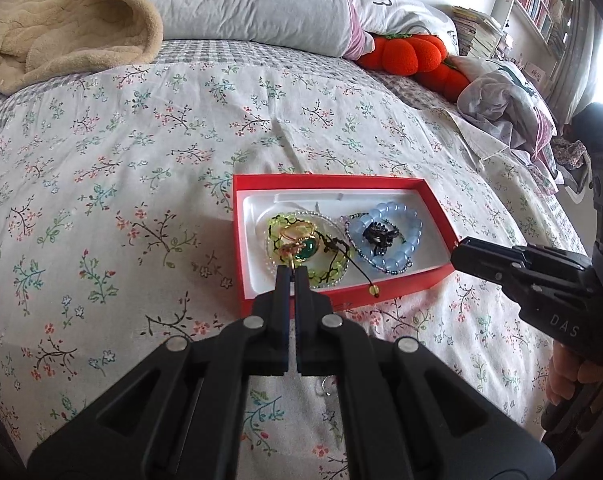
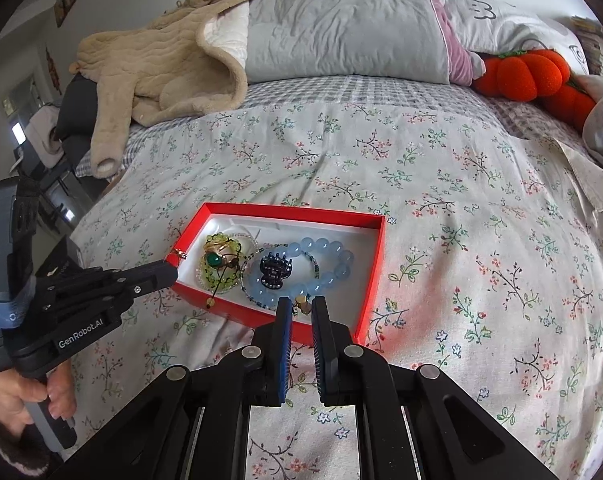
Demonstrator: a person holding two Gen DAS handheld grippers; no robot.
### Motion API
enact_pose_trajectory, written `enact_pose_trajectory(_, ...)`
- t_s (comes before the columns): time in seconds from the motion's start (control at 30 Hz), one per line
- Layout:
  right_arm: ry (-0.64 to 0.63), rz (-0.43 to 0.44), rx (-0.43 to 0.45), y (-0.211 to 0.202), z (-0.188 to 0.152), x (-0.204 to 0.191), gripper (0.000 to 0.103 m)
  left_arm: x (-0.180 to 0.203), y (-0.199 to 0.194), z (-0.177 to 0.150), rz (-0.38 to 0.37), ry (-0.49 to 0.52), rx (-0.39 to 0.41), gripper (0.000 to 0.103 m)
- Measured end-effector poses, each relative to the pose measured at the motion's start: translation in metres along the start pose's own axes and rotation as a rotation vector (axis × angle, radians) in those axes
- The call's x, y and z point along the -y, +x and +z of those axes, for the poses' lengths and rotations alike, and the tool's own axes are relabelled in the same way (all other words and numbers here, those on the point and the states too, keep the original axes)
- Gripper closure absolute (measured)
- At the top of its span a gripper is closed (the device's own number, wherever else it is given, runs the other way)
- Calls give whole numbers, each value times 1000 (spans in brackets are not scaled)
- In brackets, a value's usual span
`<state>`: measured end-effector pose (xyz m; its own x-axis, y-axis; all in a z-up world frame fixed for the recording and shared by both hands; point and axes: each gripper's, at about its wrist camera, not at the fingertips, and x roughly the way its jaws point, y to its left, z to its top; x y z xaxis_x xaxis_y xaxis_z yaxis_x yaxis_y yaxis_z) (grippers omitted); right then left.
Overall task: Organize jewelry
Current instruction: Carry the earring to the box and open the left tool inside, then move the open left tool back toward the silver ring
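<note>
Since both hands are already at the red box (image 1: 321, 178) on the bed (image 1: 141, 160), this looks like the drop-off part of the job, so here's how I'd handle it. The left gripper (image 1: 292, 270) has its jaws squeezed fully together on a tiny gold bit (image 2: 180, 254), and it sits right at the box's near left corner, over the green bracelet (image 1: 333, 276). The right gripper (image 2: 301, 302) is at the near rim on the right side. Its jaws are only a sliver apart, and a small gold nub (image 2: 301, 305) looks pinched between them, just past the blue bracelet (image 2: 329, 246). I can't tell what either gold thing actually is, maybe earrings. The box is already pretty crowded: a ring with a green stone (image 1: 307, 250) sits on the green bracelet, and a black hair claw (image 2: 275, 270) lies in the middle of the blue one. My take is to bring each tip well inside the rim before letting go, because stuff this small bounces off the edge and vanishes into that flowery bedding. Get low and aim for the bare white liner along the far side rather than on top of the beads. Open slowly too, since little pieces can stick to the pads. I'd also do one hand at a time so the grippers don't bump. Watch the dark cord hanging over the near wall, it could snag a tip.
</note>
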<state>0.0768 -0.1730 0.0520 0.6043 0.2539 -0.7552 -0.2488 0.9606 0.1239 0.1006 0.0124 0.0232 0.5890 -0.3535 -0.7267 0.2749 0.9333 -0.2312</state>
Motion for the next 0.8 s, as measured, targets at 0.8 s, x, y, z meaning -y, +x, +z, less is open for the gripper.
enact_pose_trajectory(0.8, 29, -14, -10, 13, 8, 3, 93, 6, -15, -15, 63, 44, -50, 72)
